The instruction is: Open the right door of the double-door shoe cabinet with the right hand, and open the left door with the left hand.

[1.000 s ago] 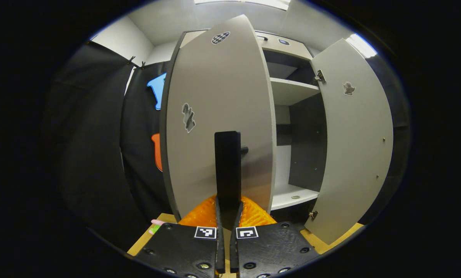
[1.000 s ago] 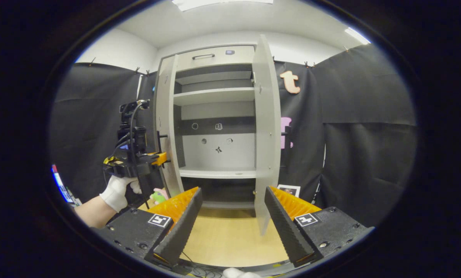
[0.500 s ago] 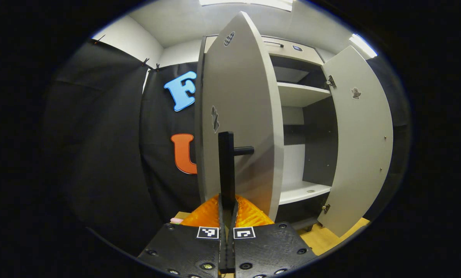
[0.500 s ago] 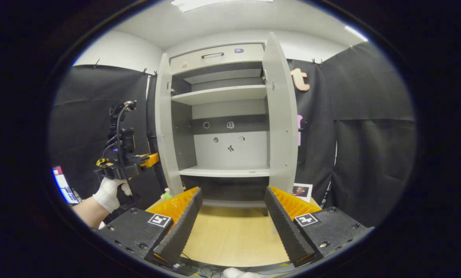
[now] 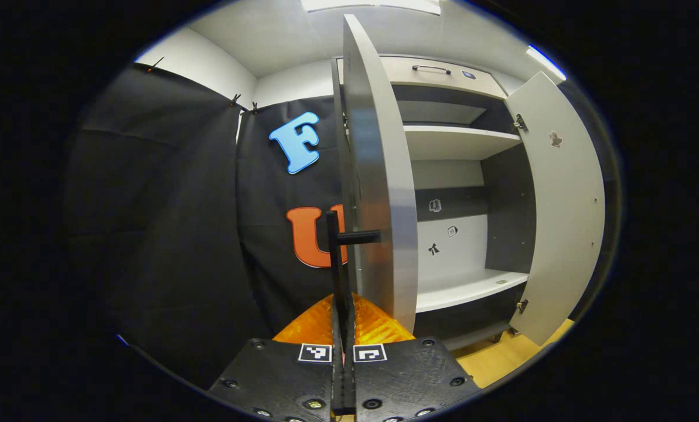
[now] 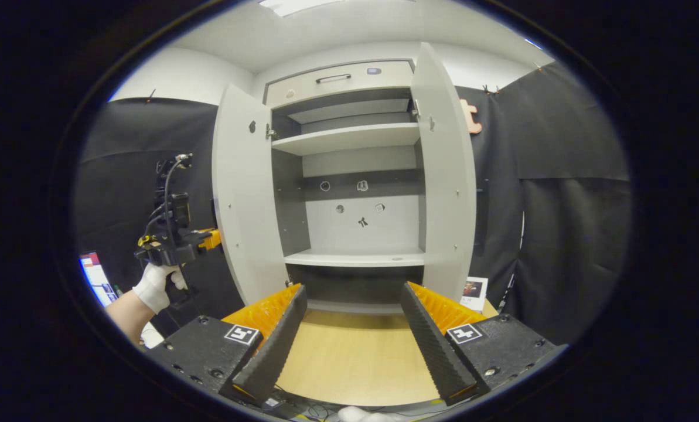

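While the left tool (image 5: 343,328) is clamping its fingers tight on the left door's black handle (image 5: 338,264), the left door (image 5: 378,176) is standing swung out from the shoe cabinet (image 6: 349,176). Right door (image 6: 446,176) is hanging open too, and the right tool (image 6: 352,328) is hovering wide-jawed, gripping nothing, facing the shelves.

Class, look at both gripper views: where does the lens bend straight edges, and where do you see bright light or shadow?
Left gripper view: the left door edge bows strongly; a ceiling light glares at the top; the handle is dark against it. Right gripper view: both door edges curve outward, the right door included; the cabinet's lower recess lies in shadow.
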The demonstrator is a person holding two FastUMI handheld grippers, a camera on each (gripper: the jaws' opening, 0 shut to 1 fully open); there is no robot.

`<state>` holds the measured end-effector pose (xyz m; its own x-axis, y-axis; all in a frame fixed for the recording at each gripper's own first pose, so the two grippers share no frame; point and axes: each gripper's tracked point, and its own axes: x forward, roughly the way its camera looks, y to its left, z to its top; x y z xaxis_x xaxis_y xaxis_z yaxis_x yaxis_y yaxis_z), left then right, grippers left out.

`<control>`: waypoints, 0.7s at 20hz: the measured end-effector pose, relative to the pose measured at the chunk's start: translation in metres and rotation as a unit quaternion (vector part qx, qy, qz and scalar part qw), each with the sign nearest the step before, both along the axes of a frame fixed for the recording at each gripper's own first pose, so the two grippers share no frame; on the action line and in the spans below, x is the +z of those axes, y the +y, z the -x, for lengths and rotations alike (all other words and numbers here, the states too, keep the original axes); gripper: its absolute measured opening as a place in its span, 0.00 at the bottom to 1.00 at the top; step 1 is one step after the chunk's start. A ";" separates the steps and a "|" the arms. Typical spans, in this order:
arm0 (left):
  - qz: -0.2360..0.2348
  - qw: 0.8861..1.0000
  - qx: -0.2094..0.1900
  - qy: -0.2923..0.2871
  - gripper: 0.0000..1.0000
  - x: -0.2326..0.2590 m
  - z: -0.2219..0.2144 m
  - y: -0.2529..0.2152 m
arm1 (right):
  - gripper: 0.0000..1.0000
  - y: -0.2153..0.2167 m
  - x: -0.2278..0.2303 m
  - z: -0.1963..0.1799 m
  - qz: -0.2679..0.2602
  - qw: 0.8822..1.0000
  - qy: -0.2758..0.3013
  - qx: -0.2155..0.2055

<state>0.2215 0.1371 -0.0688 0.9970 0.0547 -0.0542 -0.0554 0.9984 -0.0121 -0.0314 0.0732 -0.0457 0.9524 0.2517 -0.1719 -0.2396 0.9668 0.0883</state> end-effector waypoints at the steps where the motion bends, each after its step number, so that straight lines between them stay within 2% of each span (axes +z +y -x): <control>1: 0.011 1.000 -0.002 0.001 0.00 0.000 0.000 0.004 | 1.00 0.001 -0.001 0.000 0.001 1.000 0.000 0.003; 8: 0.029 0.999 -0.029 -0.001 0.00 -0.003 -0.004 0.018 | 1.00 0.002 -0.004 -0.002 0.002 1.000 0.005 0.002; 14: 0.025 0.999 -0.029 0.000 0.00 -0.004 -0.003 0.019 | 1.00 0.000 -0.006 -0.002 0.007 1.000 0.008 0.001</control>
